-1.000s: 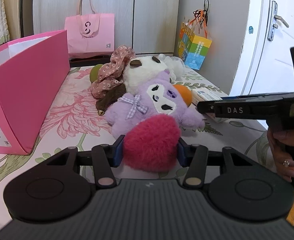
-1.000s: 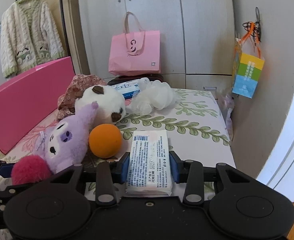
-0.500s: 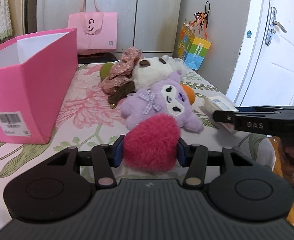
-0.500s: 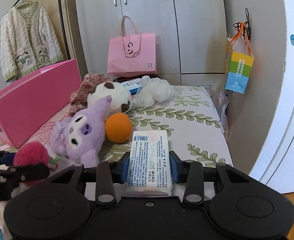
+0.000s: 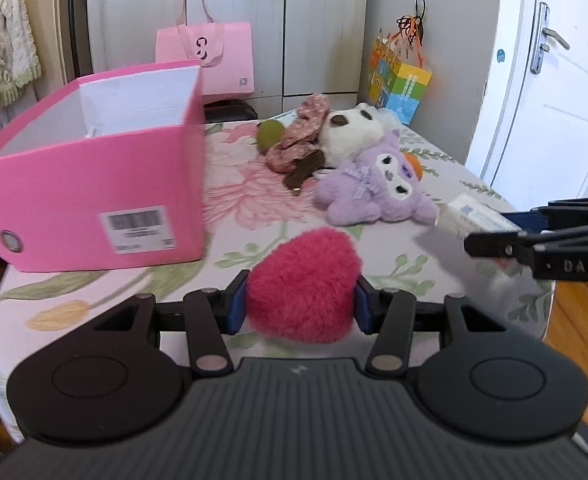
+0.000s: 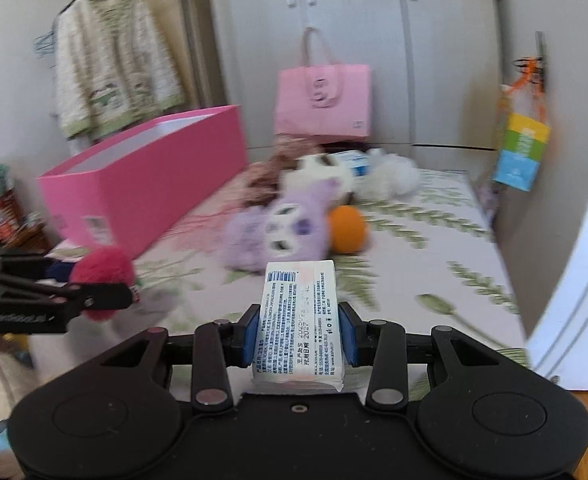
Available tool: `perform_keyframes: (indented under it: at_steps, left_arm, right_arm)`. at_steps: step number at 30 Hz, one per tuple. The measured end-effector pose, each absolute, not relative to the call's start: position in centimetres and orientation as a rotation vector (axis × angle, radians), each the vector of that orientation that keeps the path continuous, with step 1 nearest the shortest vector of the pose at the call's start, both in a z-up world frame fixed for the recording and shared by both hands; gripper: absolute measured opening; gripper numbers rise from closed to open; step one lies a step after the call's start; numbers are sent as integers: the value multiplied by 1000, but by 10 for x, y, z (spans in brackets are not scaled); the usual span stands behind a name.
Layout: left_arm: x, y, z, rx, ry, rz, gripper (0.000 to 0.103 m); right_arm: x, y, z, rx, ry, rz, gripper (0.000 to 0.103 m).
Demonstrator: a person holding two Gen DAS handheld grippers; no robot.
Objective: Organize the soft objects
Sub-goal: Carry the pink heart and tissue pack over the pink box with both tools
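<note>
My left gripper [image 5: 299, 306] is shut on a fluffy red heart plush [image 5: 303, 284], held above the near edge of the flowered table [image 5: 254, 200]. My right gripper [image 6: 298, 334] is shut on a white tissue pack [image 6: 298, 320], held above the table's right side. An open pink box [image 5: 94, 184] stands to the left. A purple plush [image 5: 377, 184], a white plush [image 5: 349, 136], an orange ball [image 6: 346, 229] and a floral cloth [image 5: 297, 140] lie in a pile at mid-table. The red heart also shows in the right wrist view [image 6: 102, 276].
A pink tote bag [image 5: 210, 60] leans against the wardrobe at the back. A colourful gift bag [image 5: 401, 88] hangs at the right wall. A white door [image 5: 553, 100] is on the right. A green ball [image 5: 270, 136] lies behind the cloth.
Both grippers have pulled back from the pile and risen, each keeping its object. The left view has swung left, so the pink box now sits closer to the centre.
</note>
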State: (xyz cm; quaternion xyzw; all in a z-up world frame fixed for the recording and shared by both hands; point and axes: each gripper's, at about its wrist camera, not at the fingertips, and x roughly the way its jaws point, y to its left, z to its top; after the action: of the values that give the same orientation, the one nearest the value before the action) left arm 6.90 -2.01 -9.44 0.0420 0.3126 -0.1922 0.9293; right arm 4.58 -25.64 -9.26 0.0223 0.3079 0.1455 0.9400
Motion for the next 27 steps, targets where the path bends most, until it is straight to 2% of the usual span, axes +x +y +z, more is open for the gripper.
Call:
perform_keyframes:
  at_steps: [10,18,27]
  left_arm:
    - [68,44,-77,112,730,-329,50]
    - [76,86,-40,130,763,-327,50]
    - [106,108,0,67,770,-392,50]
  right_arm:
    - [52,-183,-75,46,701,534,45]
    - [76,-142,-54,26,742,647,45]
    - [108,-110,-12,14,683,710,45]
